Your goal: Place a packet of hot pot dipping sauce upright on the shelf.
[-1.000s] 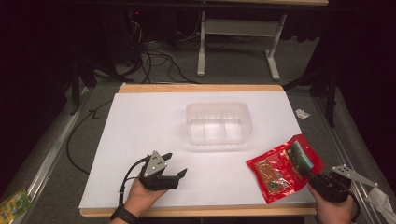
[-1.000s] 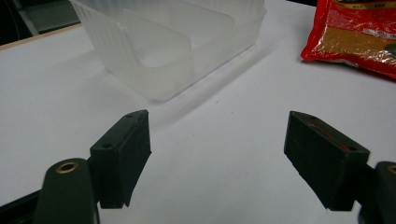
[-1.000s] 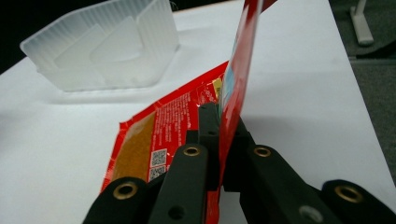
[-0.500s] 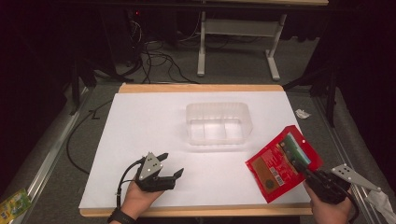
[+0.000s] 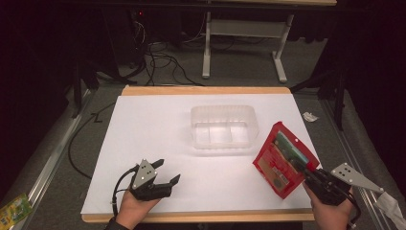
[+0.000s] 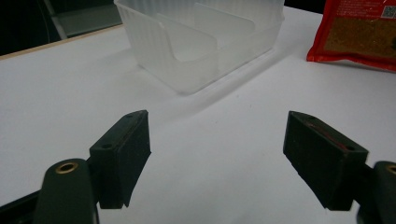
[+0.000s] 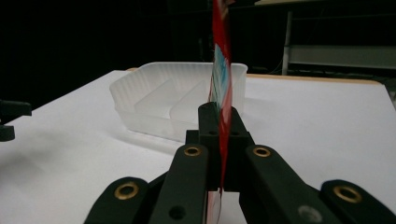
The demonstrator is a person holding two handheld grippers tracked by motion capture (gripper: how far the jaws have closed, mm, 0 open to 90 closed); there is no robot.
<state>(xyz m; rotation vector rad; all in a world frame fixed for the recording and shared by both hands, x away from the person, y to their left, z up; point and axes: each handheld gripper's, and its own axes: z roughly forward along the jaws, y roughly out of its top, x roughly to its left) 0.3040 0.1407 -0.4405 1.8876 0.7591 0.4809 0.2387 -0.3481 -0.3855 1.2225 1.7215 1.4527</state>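
Right hand-held gripper (image 5: 306, 173) raised, clamped on red packet (image 5: 283, 159); left hand-held gripper (image 5: 165, 173) agape, empty.

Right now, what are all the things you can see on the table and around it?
Packet: one, red with a green label, held up off the table at its right edge.
Tray: one, clear plastic with dividers, middle of the table.
Table: one, white top with a wooden rim.
Scrap: one, white, crumpled, floor right of the table.
Wrapper: one, yellow-green, floor at bottom left.
Cables: several, black, floor behind the table.
Left gripper: one, black, open, low over the table's near left.
Right gripper: one, black, shut on the packet.
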